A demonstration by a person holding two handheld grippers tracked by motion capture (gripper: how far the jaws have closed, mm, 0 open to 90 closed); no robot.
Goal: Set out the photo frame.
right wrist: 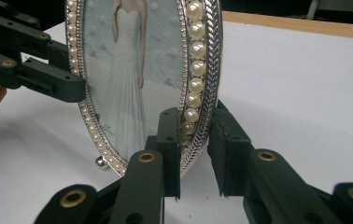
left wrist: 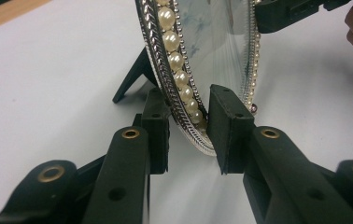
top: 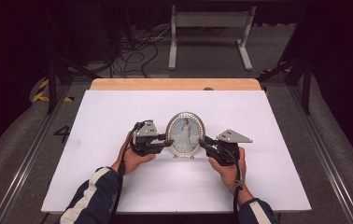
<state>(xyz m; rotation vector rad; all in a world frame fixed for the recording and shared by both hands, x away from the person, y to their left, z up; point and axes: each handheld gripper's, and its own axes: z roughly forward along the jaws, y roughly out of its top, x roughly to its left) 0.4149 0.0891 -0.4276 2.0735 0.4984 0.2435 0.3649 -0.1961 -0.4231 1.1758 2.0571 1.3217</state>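
Observation:
An oval silver picture frame [top: 185, 134] rimmed with pearls stands upright on its back strut at the middle of the white board [top: 118, 186]. It holds a photo of a person in a long white dress. My left gripper [top: 169, 142] is shut on the frame's lower left rim; up close, its pads [left wrist: 226, 126] clamp the pearl edge [left wrist: 174, 60] front and back. My right gripper [top: 201, 141] is shut on the lower right rim, with the rim [right wrist: 198, 70] pinched between its pads [right wrist: 170, 135]. Each gripper view shows the other gripper across the frame.
A wooden strip [top: 174, 84] runs along the board's far edge. Beyond it on the grey floor lie loose cables [top: 132, 51] and the legs of a white stand [top: 207, 28]. Metal rails [top: 30, 154] flank the board on both sides.

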